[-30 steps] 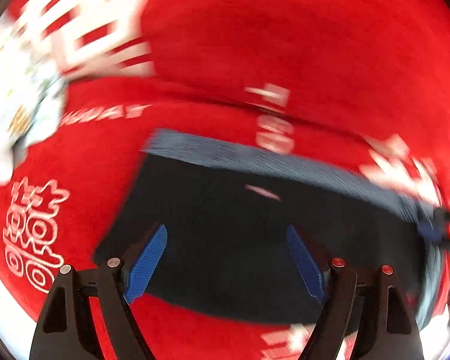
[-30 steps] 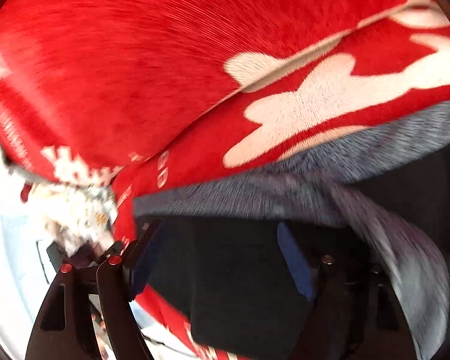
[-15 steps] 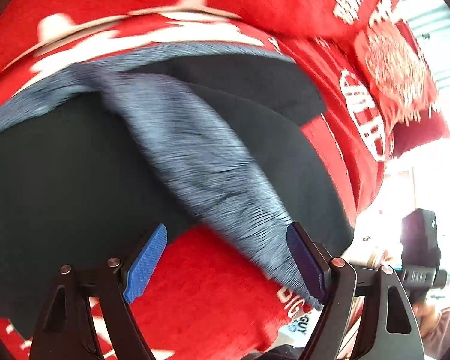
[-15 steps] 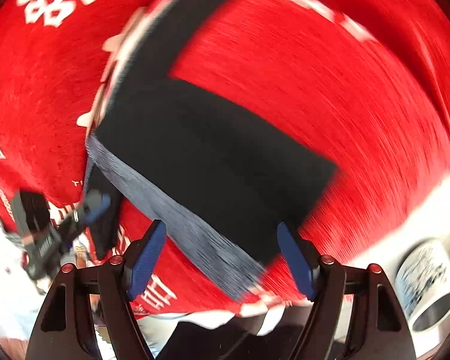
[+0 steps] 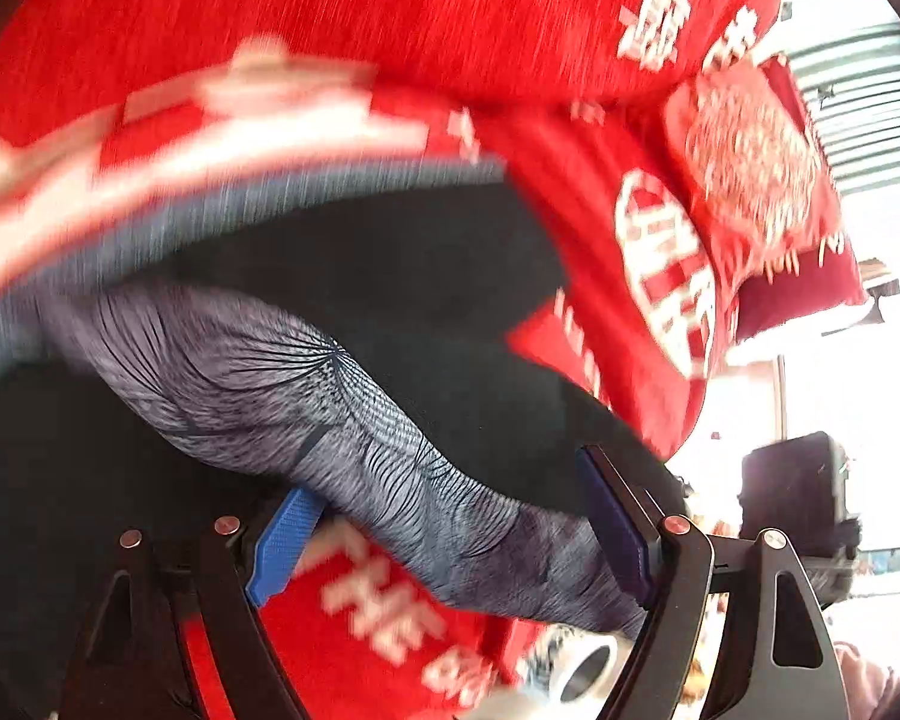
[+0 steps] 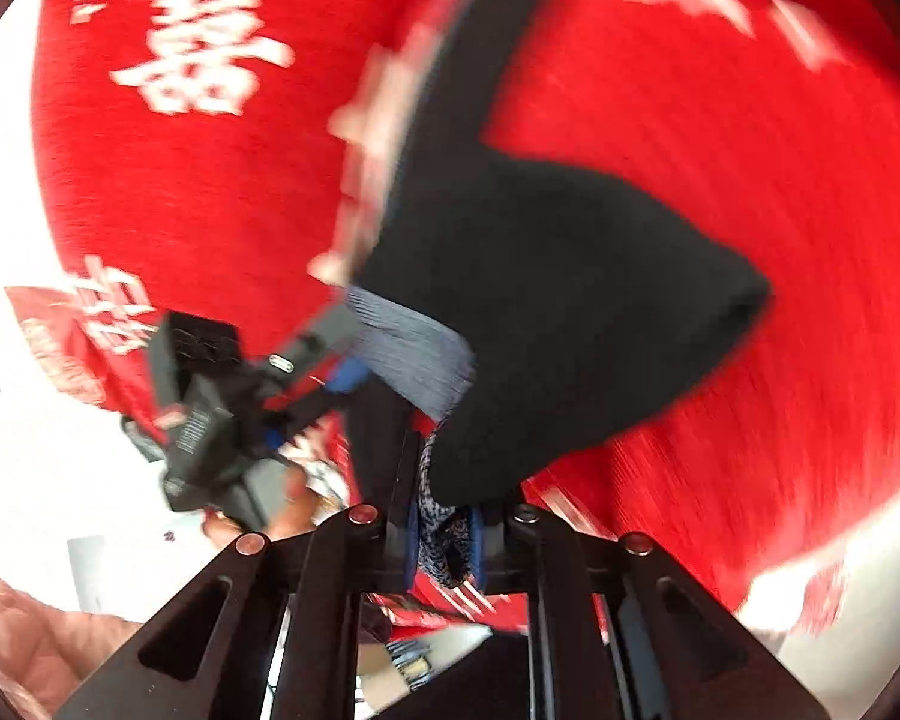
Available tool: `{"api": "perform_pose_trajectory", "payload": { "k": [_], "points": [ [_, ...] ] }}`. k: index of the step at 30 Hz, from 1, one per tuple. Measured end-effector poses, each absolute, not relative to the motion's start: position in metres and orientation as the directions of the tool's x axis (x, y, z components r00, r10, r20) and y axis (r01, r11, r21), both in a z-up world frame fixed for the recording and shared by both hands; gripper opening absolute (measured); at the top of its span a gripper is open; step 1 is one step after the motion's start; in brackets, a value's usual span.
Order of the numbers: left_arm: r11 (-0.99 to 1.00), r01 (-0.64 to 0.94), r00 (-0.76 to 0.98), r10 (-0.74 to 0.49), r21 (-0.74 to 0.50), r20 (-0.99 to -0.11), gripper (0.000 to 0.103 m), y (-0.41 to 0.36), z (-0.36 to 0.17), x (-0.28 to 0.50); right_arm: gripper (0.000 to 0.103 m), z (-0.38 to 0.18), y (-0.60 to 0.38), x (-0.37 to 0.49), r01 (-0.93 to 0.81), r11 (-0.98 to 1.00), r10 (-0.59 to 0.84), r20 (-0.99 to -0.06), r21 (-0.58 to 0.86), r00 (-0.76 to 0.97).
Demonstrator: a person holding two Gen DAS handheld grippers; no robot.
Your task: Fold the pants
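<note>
Black pants (image 5: 426, 276) with a grey patterned waistband (image 5: 342, 420) lie on a red blanket (image 5: 390, 6). My left gripper (image 5: 450, 528) is open, its blue fingers astride the twisted waistband, which passes between them. In the right wrist view the pants (image 6: 558, 300) hang lifted, and my right gripper (image 6: 444, 540) is shut on the waistband corner (image 6: 444, 546). The left gripper (image 6: 306, 372) shows there at the left, by the waistband's other end (image 6: 414, 354).
The red blanket (image 6: 720, 150) carries white characters. A red fringed cushion (image 5: 762, 180) lies at the right in the left wrist view. A white roll (image 5: 582, 666) sits below the left gripper. A bright window (image 5: 870, 120) is beyond.
My right gripper has shut on the waistband corner and lifted it. My left gripper has moved closer, so the waistband now runs between its open fingers.
</note>
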State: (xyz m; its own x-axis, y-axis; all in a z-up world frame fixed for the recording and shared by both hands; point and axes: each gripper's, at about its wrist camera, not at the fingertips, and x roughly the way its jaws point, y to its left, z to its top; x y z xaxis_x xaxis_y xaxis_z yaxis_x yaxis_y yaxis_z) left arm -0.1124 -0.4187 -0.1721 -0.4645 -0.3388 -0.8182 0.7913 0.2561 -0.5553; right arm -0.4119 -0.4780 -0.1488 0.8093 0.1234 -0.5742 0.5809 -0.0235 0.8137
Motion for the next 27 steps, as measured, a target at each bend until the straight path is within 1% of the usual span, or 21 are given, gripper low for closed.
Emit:
{"api": "perform_pose_trajectory", "payload": {
  "k": [3, 4, 5, 6, 7, 8, 9, 11, 12, 14, 15, 16, 17, 18, 20, 21, 23, 24, 26, 27],
  "points": [
    [0.271, 0.816, -0.377, -0.420, -0.510, -0.826, 0.083, -0.459, -0.153, -0.097, 0.014, -0.140, -0.553, -0.389, 0.570, 0.033, 0.071, -0.571, 0.821, 0.818],
    [0.285, 0.821, -0.344, -0.445, -0.495, -0.827, 0.083, -0.471, -0.147, -0.090, 0.019, -0.142, -0.574, -0.377, 0.572, 0.036, 0.059, -0.573, 0.819, 0.817],
    [0.299, 0.829, -0.308, -0.463, -0.473, -0.831, 0.083, -0.480, -0.142, -0.084, 0.020, -0.144, -0.598, -0.372, 0.589, 0.033, 0.047, -0.590, 0.807, 0.806],
    [0.309, 0.836, -0.280, -0.469, -0.453, -0.837, 0.083, -0.486, -0.142, -0.079, 0.029, -0.146, -0.625, -0.360, 0.632, 0.033, 0.048, -0.633, 0.774, 0.773],
    [0.322, 0.849, -0.241, -0.470, -0.419, -0.849, 0.083, -0.490, -0.141, -0.073, 0.058, -0.148, -0.641, -0.359, 0.667, 0.042, 0.054, -0.668, 0.744, 0.742],
    [0.337, 0.859, -0.206, -0.462, -0.385, -0.863, 0.082, -0.489, -0.141, -0.066, 0.071, -0.147, -0.659, -0.351, 0.710, 0.074, 0.056, -0.714, 0.700, 0.698],
    [0.348, 0.864, -0.187, -0.452, -0.365, -0.872, 0.083, -0.485, -0.143, -0.060, 0.075, -0.140, -0.666, -0.353, 0.725, 0.110, 0.047, -0.732, 0.680, 0.679],
    [0.375, 0.871, -0.146, -0.417, -0.316, -0.897, 0.083, -0.476, -0.152, -0.055, 0.075, -0.137, -0.674, -0.350, 0.733, 0.148, 0.035, -0.744, 0.664, 0.667],
    [0.394, 0.874, -0.125, -0.384, -0.285, -0.915, 0.083, -0.467, -0.161, -0.053, 0.075, -0.137, -0.671, -0.353, 0.744, 0.145, 0.020, -0.753, 0.653, 0.657],
    [0.432, 0.871, -0.093, -0.322, -0.233, -0.942, 0.083, -0.450, -0.178, -0.050, 0.068, -0.150, -0.657, -0.372, 0.792, 0.095, 0.001, -0.796, 0.603, 0.605],
    [0.453, 0.866, -0.082, -0.291, -0.213, -0.953, 0.083, -0.439, -0.187, -0.049, 0.058, -0.158, -0.655, -0.376, 0.806, 0.073, 0.003, -0.809, 0.587, 0.588],
    [0.476, 0.857, -0.074, -0.264, -0.196, -0.962, 0.083, -0.428, -0.196, -0.049, 0.052, -0.171, -0.648, -0.386, 0.824, 0.036, 0.013, -0.825, 0.565, 0.565],
    [0.490, 0.851, -0.070, -0.251, -0.189, -0.965, 0.083, -0.422, -0.201, -0.050, 0.051, -0.187, -0.642, -0.394, 0.834, -0.008, 0.036, -0.834, 0.551, 0.551],
    [0.507, 0.843, -0.069, -0.234, -0.182, -0.970, 0.083, -0.414, -0.206, -0.050, 0.042, -0.199, -0.640, -0.398, 0.832, -0.047, 0.055, -0.830, 0.553, 0.554],
    [0.533, 0.831, -0.054, -0.202, -0.157, -0.978, 0.083, -0.406, -0.213, -0.051, 0.008, -0.214, -0.643, -0.401, 0.823, -0.090, 0.047, -0.823, 0.561, 0.567],
    [0.538, 0.829, -0.048, -0.203, -0.153, -0.978, 0.083, -0.401, -0.215, -0.049, 0.000, -0.213, -0.647, -0.400, 0.800, -0.084, 0.037, -0.801, 0.594, 0.598],
    [0.538, 0.831, -0.024, -0.217, -0.140, -0.976, 0.083, -0.403, -0.213, -0.051, 0.000, -0.192, -0.657, -0.391, 0.757, 0.004, -0.017, -0.757, 0.653, 0.653],
    [0.536, 0.835, -0.011, -0.210, -0.124, -0.978, 0.083, -0.406, -0.214, -0.053, 0.000, -0.183, -0.662, -0.386, 0.768, 0.052, -0.033, -0.768, 0.638, 0.640],
    [0.543, 0.834, 0.008, -0.187, -0.097, -0.982, 0.083, -0.414, -0.218, -0.056, 0.001, -0.181, -0.667, -0.389, 0.807, 0.032, -0.036, -0.806, 0.590, 0.591],
    [0.548, 0.830, 0.005, -0.197, -0.105, -0.980, 0.083, -0.418, -0.214, -0.054, 0.006, -0.183, -0.665, -0.393, 0.817, 0.010, -0.024, -0.817, 0.576, 0.576]
  ]
}}
